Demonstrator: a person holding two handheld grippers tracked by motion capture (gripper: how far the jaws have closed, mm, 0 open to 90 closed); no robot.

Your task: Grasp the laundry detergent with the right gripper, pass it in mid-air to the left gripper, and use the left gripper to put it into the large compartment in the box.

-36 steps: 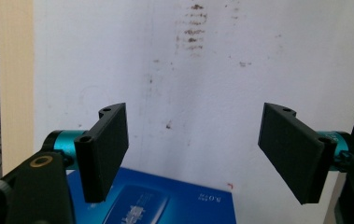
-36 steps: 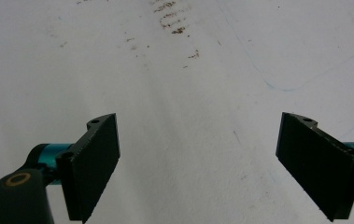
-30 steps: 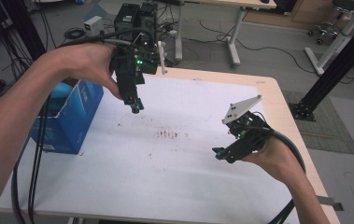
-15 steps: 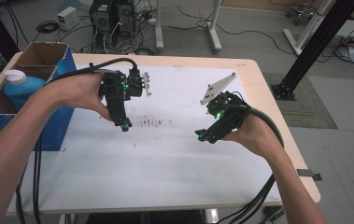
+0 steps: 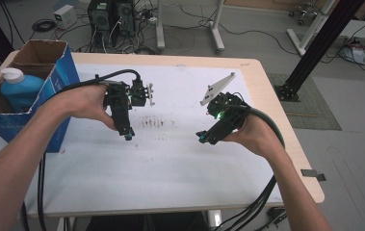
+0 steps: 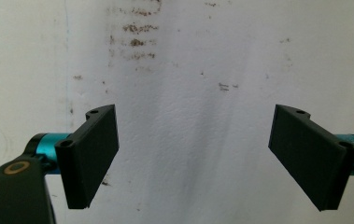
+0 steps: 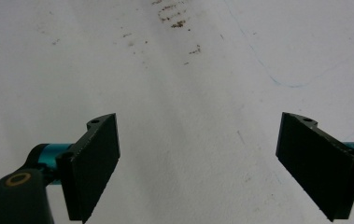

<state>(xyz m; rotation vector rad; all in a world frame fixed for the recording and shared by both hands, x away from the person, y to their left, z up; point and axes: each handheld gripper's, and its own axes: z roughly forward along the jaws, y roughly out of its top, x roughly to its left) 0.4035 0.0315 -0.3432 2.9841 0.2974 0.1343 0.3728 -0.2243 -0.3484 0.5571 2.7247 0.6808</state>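
Holding left gripper (image 5: 128, 136) wide, jaws having just been opening, nothing between; keeping right gripper (image 5: 203, 138) spread too, empty, both hovering over stained white sheet (image 5: 170, 168). Judging blue bottle (image 5: 21, 91), standing in cardboard box (image 5: 63, 77) at table's left edge, light, fairly stiff, slick; gripping across body below cap looking safest.

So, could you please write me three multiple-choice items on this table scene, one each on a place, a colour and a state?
1. Where does the cardboard box stand?
A. at the table's left edge
B. at the table's right edge
C. in the middle of the white sheet

2. What colour is the bottle in the box?
A. red
B. blue
C. green

3. How do the left gripper jaws stand?
A. shut on the bottle
B. shut on nothing
C. open, with nothing between them

Answers:
1 A, the high view shows the box at the left edge.
2 B, its body is blue under a white cap.
3 C, bare white sheet shows between the jaws.
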